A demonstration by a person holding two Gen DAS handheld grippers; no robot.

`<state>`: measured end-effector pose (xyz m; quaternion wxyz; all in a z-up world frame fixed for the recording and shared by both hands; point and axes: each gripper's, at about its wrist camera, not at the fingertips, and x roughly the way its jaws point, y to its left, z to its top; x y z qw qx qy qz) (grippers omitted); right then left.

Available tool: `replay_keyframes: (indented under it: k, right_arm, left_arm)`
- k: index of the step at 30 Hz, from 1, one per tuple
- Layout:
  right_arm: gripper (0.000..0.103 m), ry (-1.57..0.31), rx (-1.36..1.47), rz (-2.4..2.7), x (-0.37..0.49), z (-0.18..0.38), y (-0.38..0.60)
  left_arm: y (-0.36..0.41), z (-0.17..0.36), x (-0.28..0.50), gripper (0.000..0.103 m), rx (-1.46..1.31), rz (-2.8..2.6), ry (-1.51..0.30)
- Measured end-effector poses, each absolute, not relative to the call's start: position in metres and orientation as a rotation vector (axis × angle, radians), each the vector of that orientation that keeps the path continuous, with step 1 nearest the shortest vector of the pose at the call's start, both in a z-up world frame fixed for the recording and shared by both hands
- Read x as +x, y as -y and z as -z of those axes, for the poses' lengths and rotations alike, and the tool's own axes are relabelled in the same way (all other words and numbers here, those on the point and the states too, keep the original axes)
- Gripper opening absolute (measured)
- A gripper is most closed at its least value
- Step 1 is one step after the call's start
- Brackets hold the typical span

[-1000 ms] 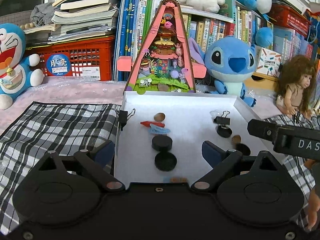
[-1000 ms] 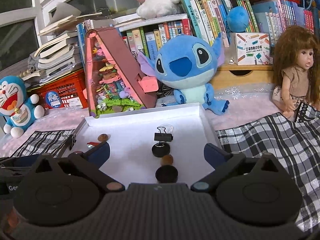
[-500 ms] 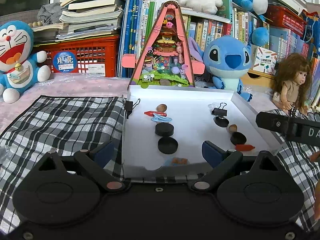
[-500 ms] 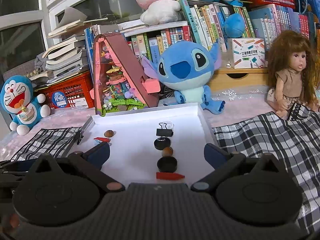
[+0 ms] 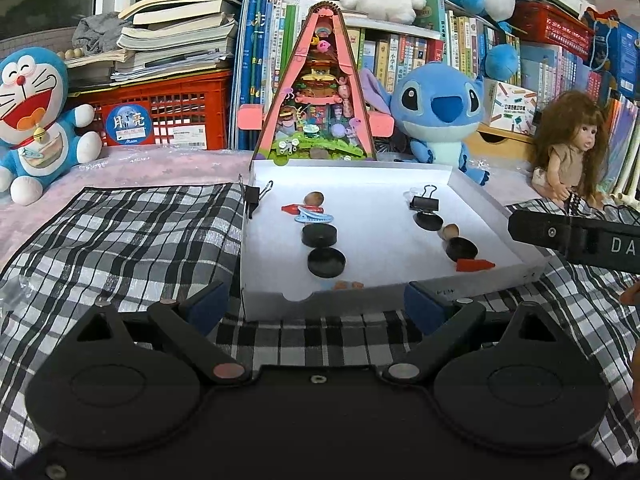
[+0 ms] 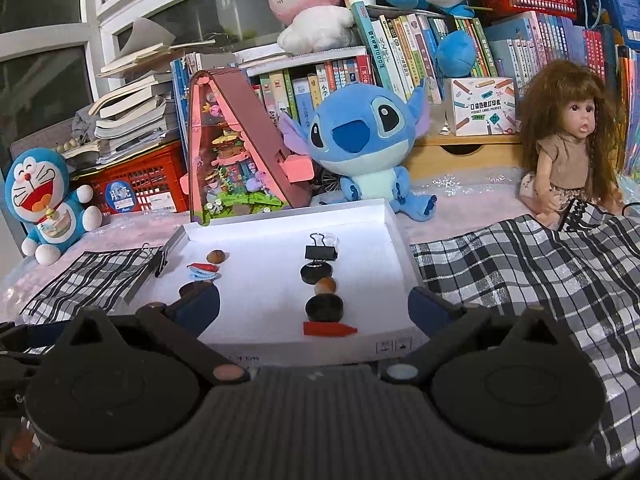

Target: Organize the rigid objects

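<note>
Both grippers, left (image 5: 312, 306) and right (image 6: 314, 306), are spread empty and backing away from the tray (image 5: 280, 304) at frame centre; sorting appears finished.

The room is bright, with soft, even light. The white tray (image 5: 472, 196) is the brightest thing and its floor glows, almost too white at the far end in the right wrist view. The black caps (image 5: 326, 262) in it cast only small, faint shadows. The window (image 6: 44, 4) at the top left is dark. Both pictures bend like a fishbowl: the books (image 5: 404, 54) and the plaid cloth (image 6: 540, 264) curve near the edges, and the corners go black. The middle is sharp. The near black gripper bodies look dark and a bit soft.
</note>
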<state>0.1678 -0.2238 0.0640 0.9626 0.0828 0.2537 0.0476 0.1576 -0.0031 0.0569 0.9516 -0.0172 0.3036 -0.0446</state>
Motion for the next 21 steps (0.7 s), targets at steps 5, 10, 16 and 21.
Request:
replay_keyframes:
  k: [5,10,16,21]
  right_arm:
    - [0.103,-0.514,0.154,-0.103,0.158,-0.06,0.222]
    - [0.103,-0.521,0.125,-0.096,0.149,-0.051,0.22]
    - [0.103,-0.555,0.114,-0.086,0.145,-0.035,0.22]
    - [0.103,-0.576,0.097,-0.083,0.141,-0.024,0.217]
  left_arm:
    - [0.005,-0.053,0.151,0.094,-0.04,0.093,-0.627]
    - [0.006,-0.041,0.149,0.095,-0.037,0.075,-0.645]
    - [0.005,-0.027,0.149,0.095,-0.032,0.054,-0.665]
    - [0.006,-0.018,0.148,0.095,-0.031,0.05,-0.676]
